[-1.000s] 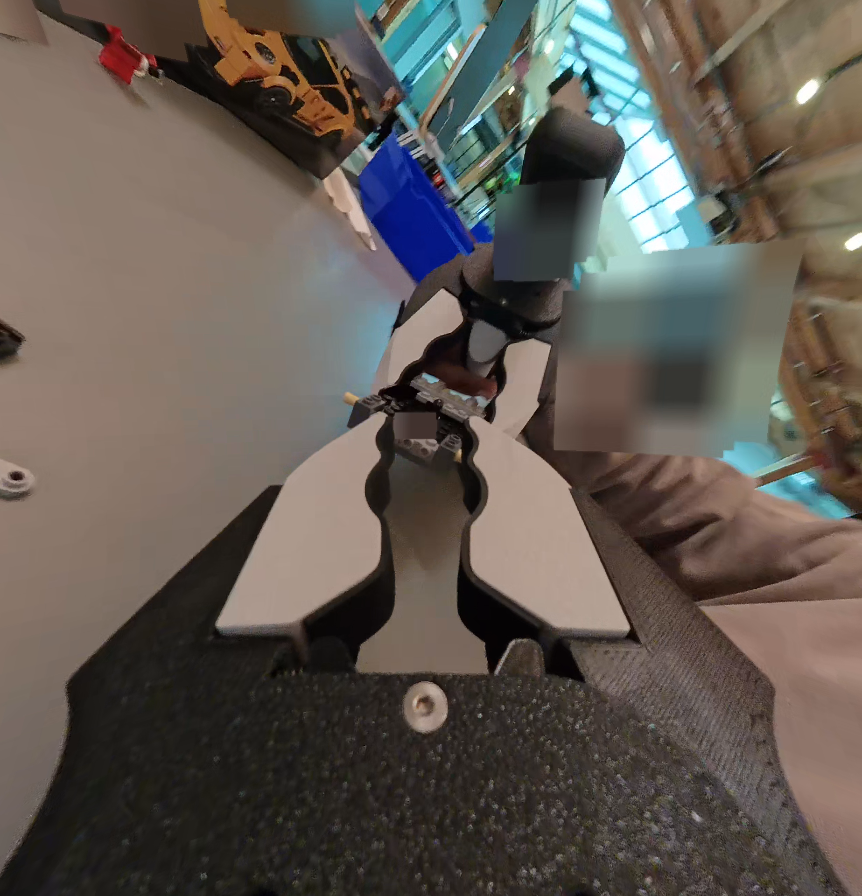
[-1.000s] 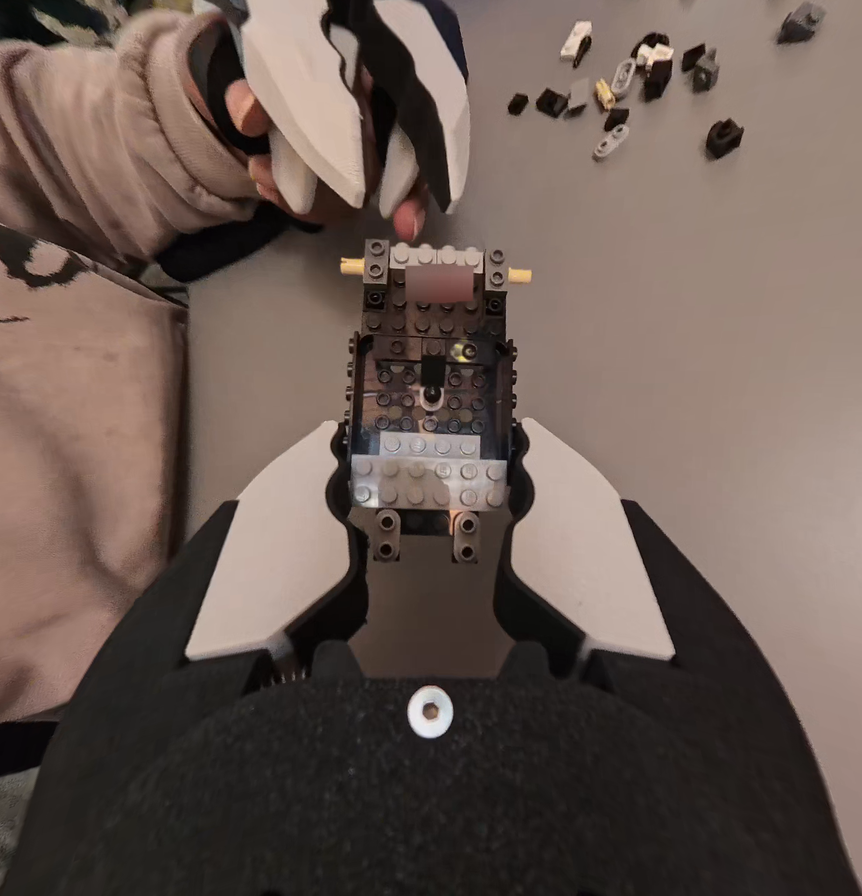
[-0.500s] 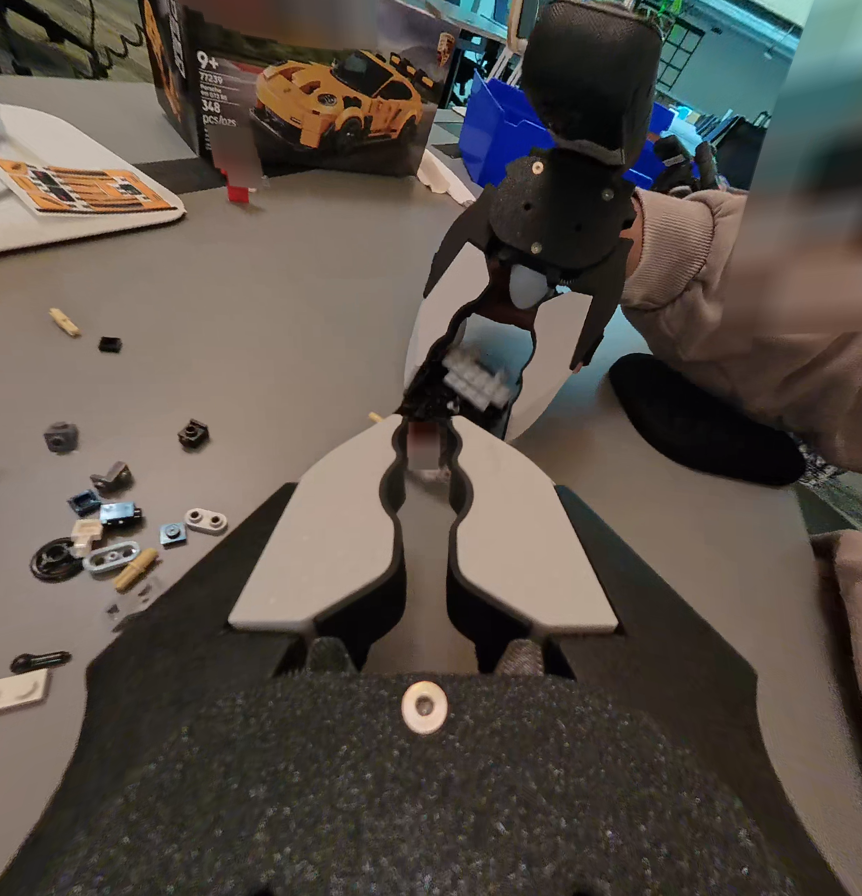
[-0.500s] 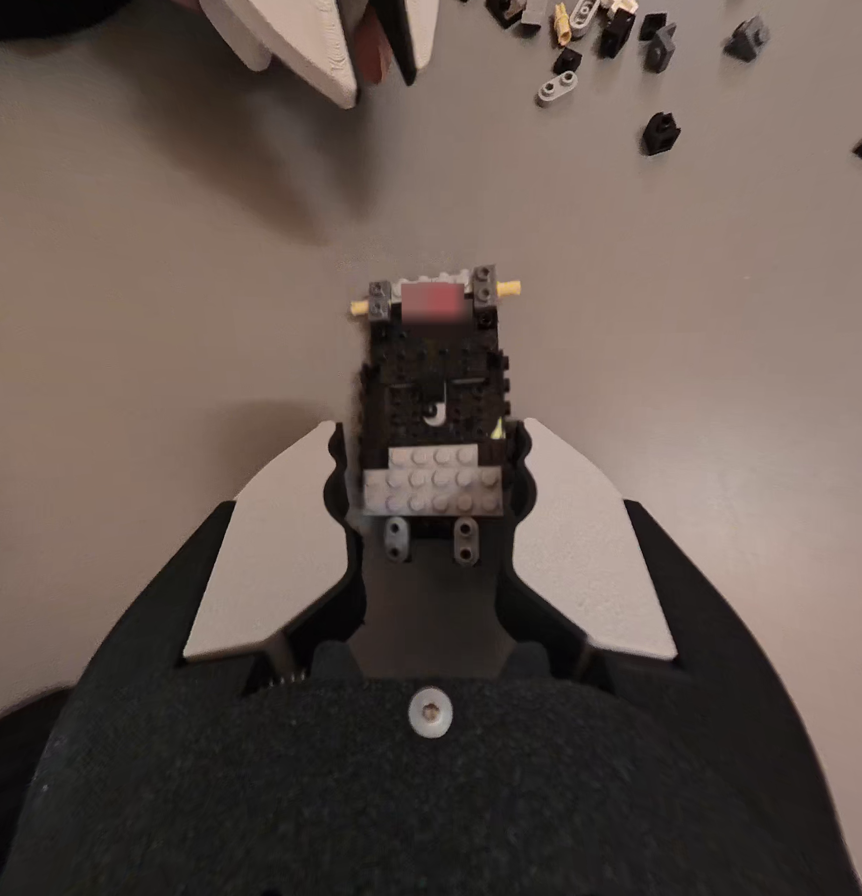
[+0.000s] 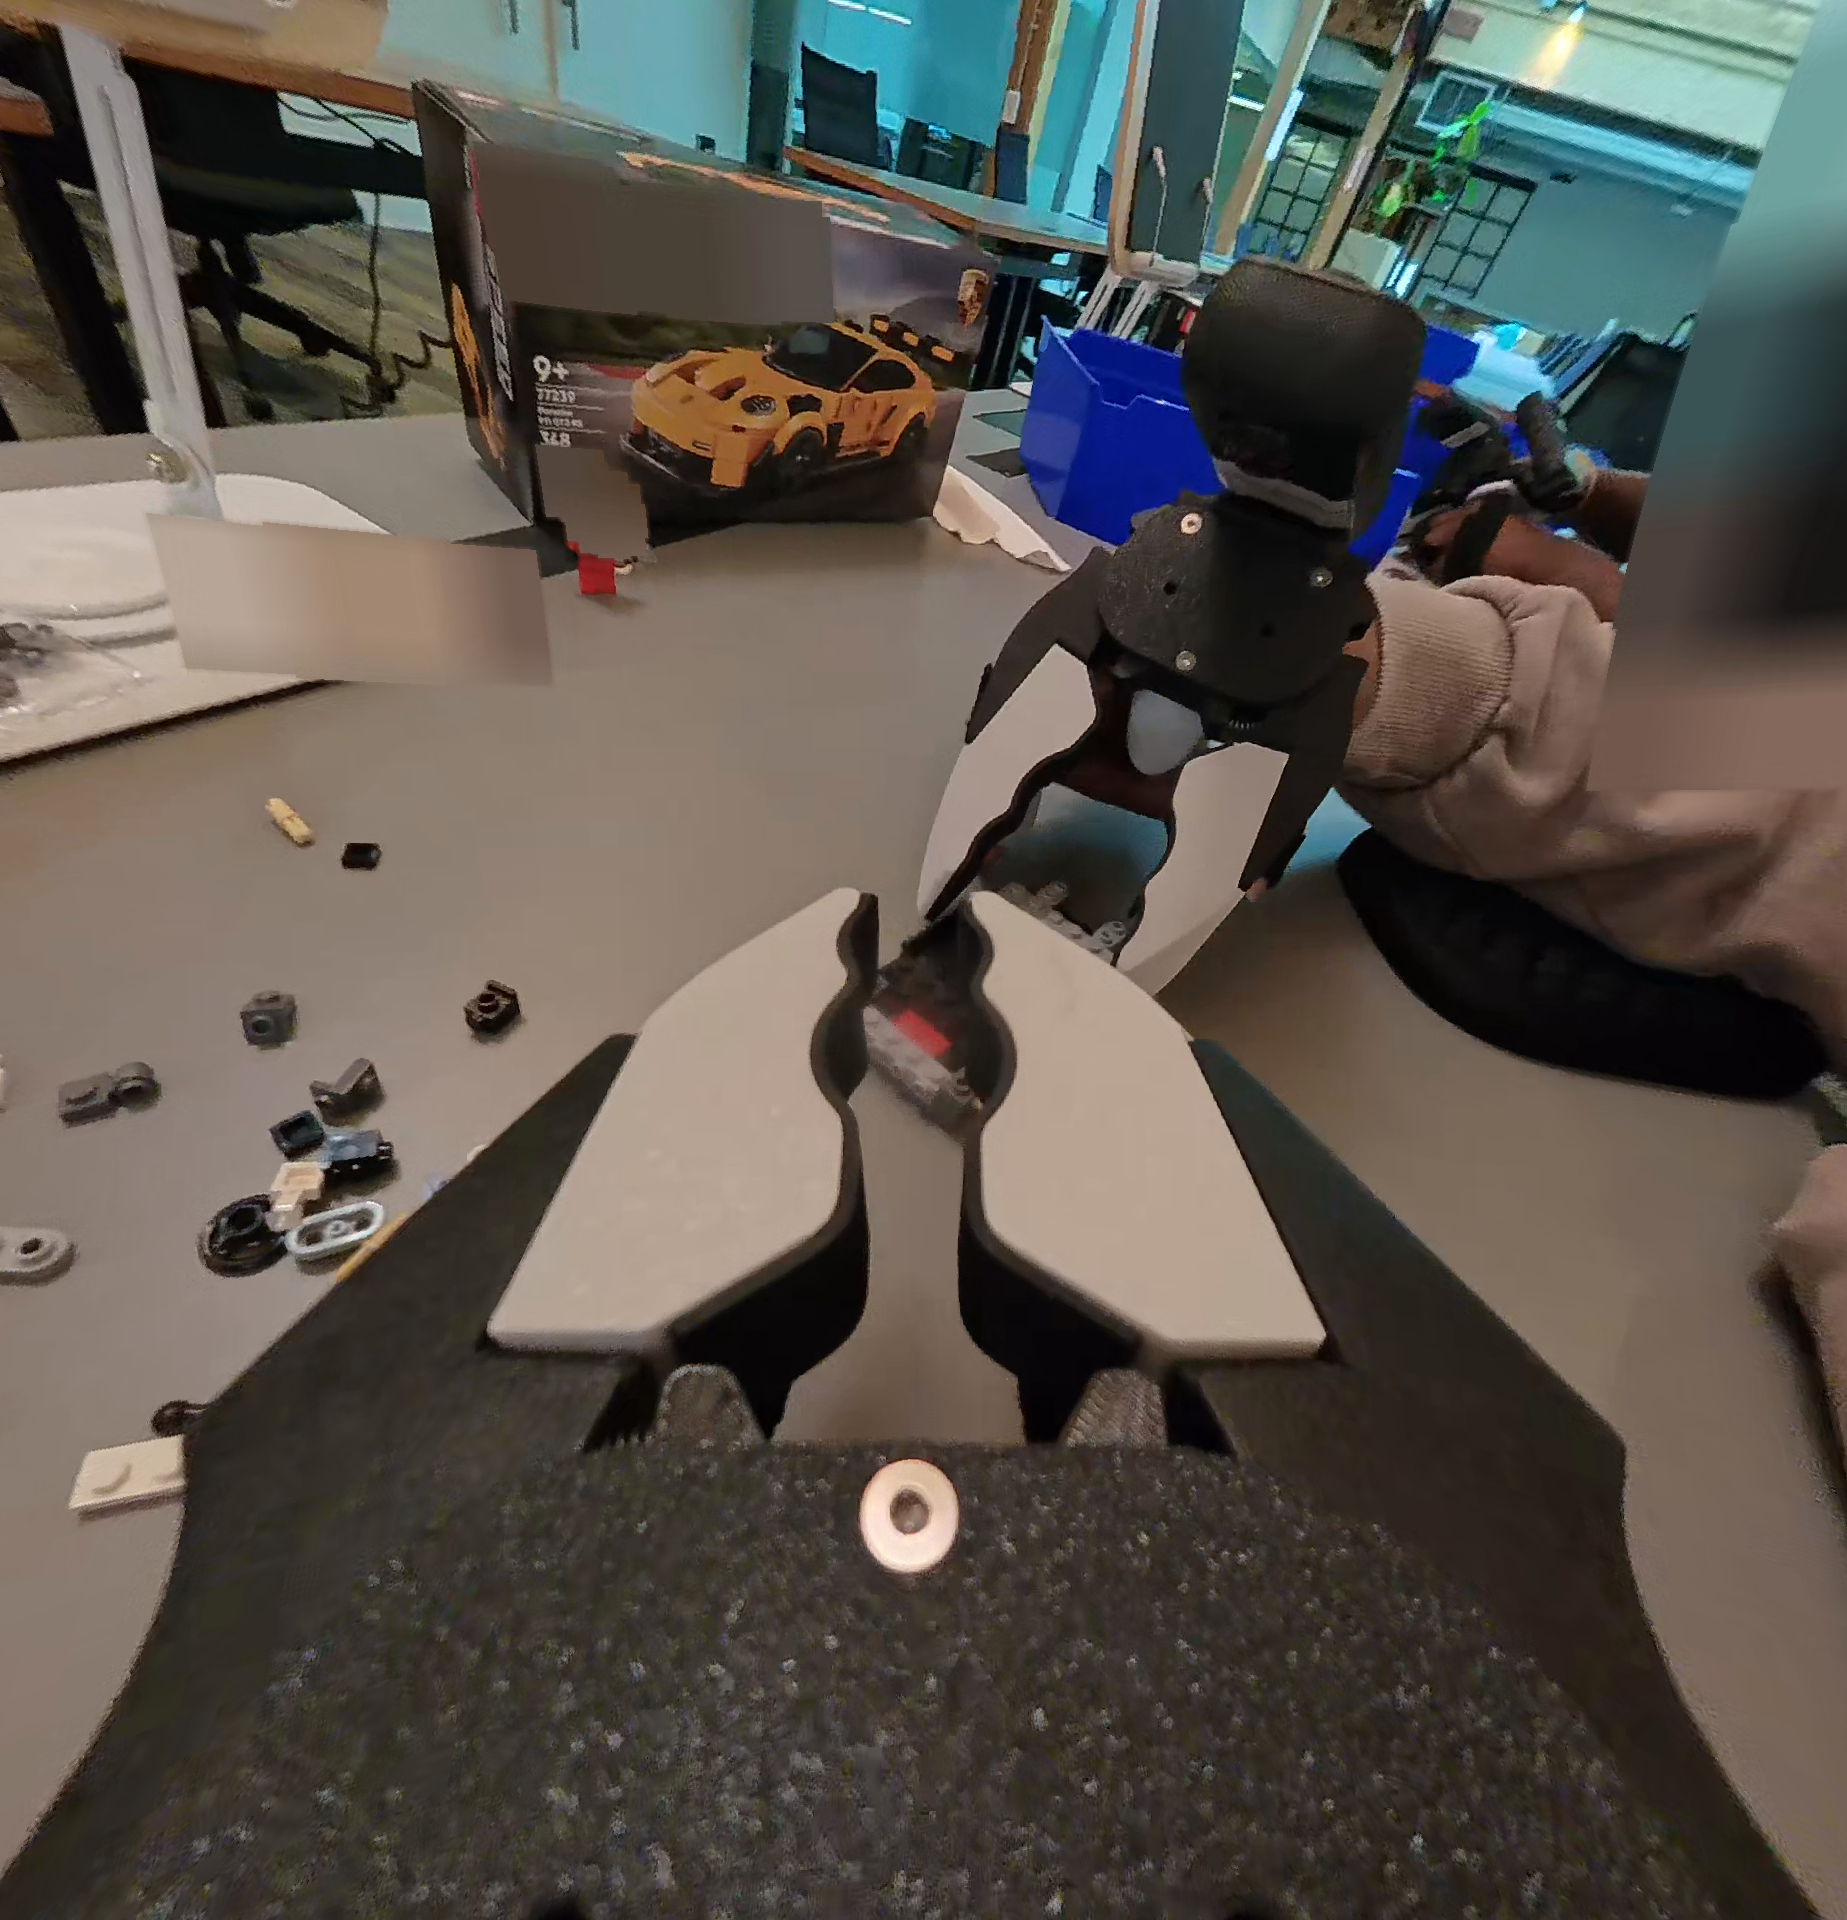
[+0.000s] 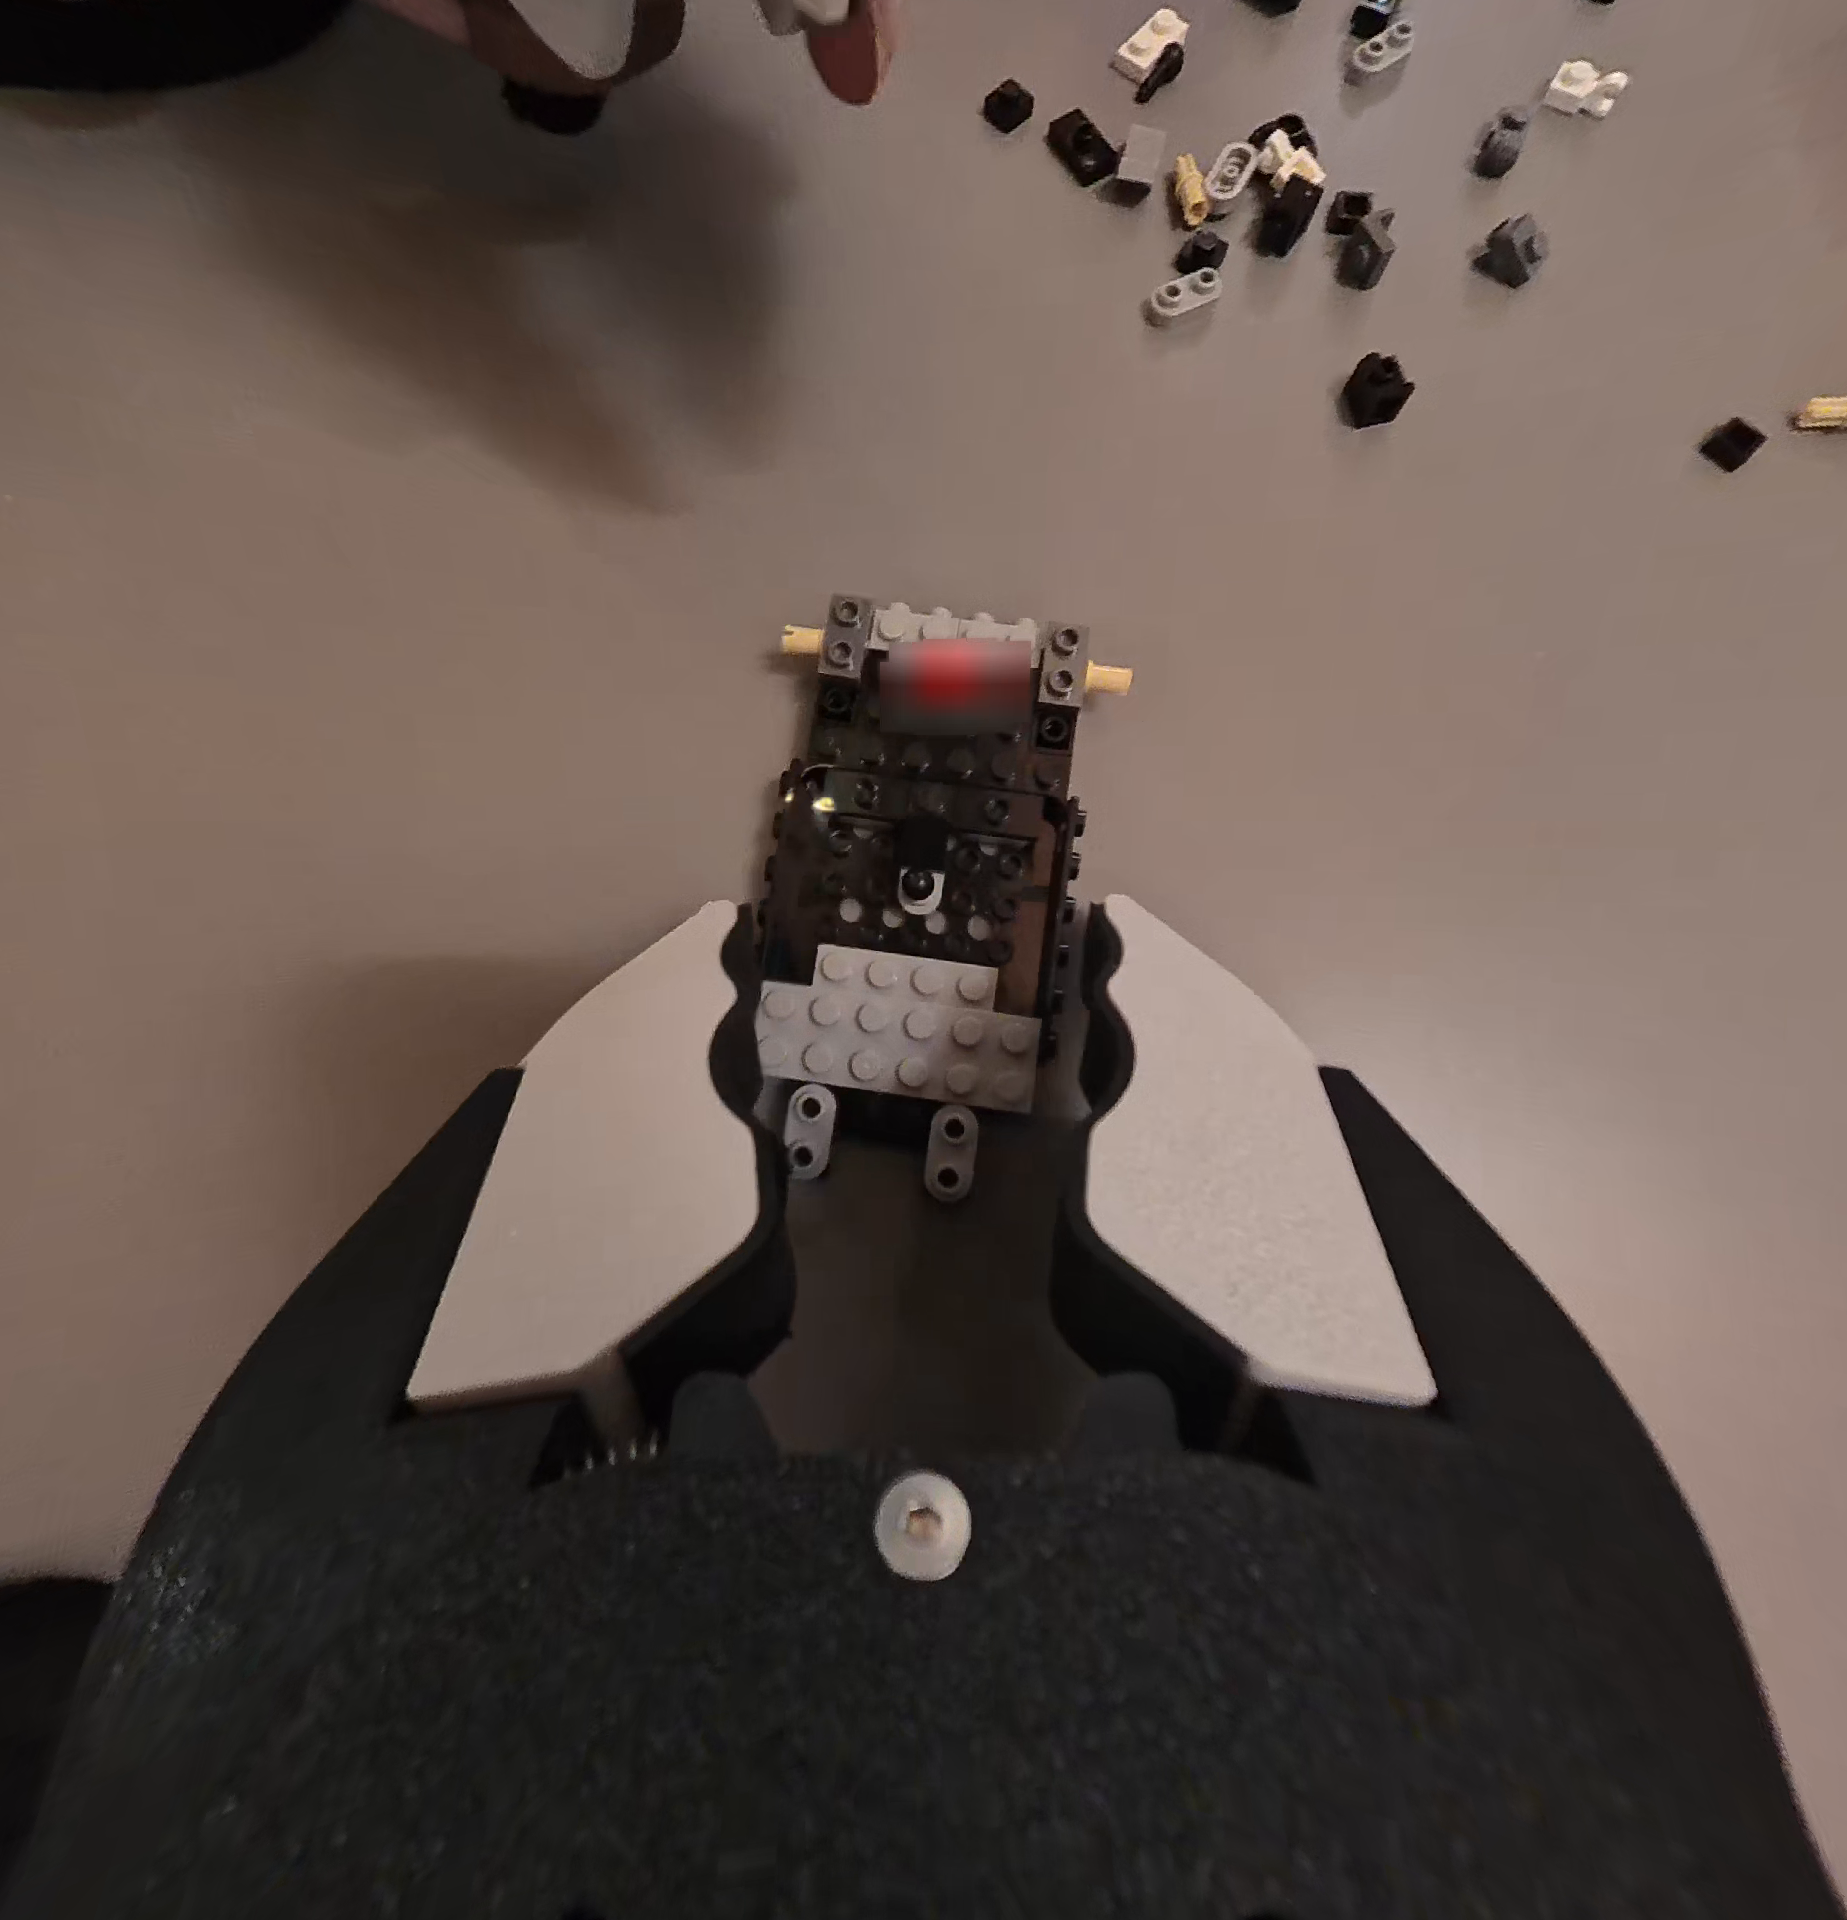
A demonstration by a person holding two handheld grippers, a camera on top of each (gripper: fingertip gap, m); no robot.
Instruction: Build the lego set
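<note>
We keep the half-built car chassis (image 6: 924,883) pinched across its rear end in our right gripper (image 6: 914,997), whose jaws stand partly open, as wide as the model, with the nose and its tan axle pins (image 6: 1109,678) pointing away over the grey table (image 6: 379,727); we judge this steadies the build so new parts can be pressed on from above. Our left gripper (image 5: 914,925) hangs just short of the model's nose with its fingers close together; we cannot tell whether it holds anything. The loose pieces (image 5: 316,1153) lie scattered on its side, within easy reach, and the set's box (image 5: 711,364) stands behind as reference.
</note>
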